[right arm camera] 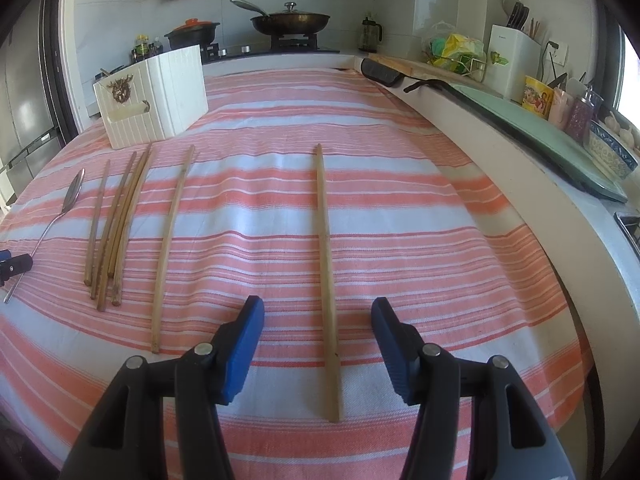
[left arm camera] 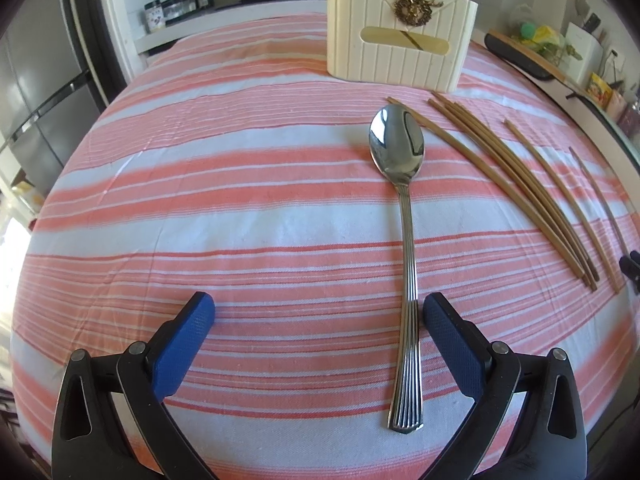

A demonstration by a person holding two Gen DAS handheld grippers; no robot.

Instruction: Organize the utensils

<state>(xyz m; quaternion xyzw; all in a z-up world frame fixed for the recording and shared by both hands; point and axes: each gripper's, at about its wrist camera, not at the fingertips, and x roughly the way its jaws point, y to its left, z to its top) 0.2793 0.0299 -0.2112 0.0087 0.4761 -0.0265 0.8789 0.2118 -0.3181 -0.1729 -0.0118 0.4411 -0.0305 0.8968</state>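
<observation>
Both spread, pinching nothing: left gripper (left arm camera: 319,322) straddling spoon (left arm camera: 404,236), lower right; right gripper (right arm camera: 318,330) straddling lone chopstick (right arm camera: 328,280), lower centre. Likely slick, stiff steel; light, rigid wood. Best pinched mid-handle, mid-shaft.

The left gripper (left arm camera: 318,320) hovers low over a desk covered with a pink and white striped cloth (left arm camera: 240,220), its jaws wide apart. A steel spoon (left arm camera: 404,248) lies bowl-up on the cloth, its handle just inside the right jaw. To its right lie several wooden chopsticks (left arm camera: 516,188), fanned out. Behind them stands a cream ribbed holder (left arm camera: 400,32).
</observation>
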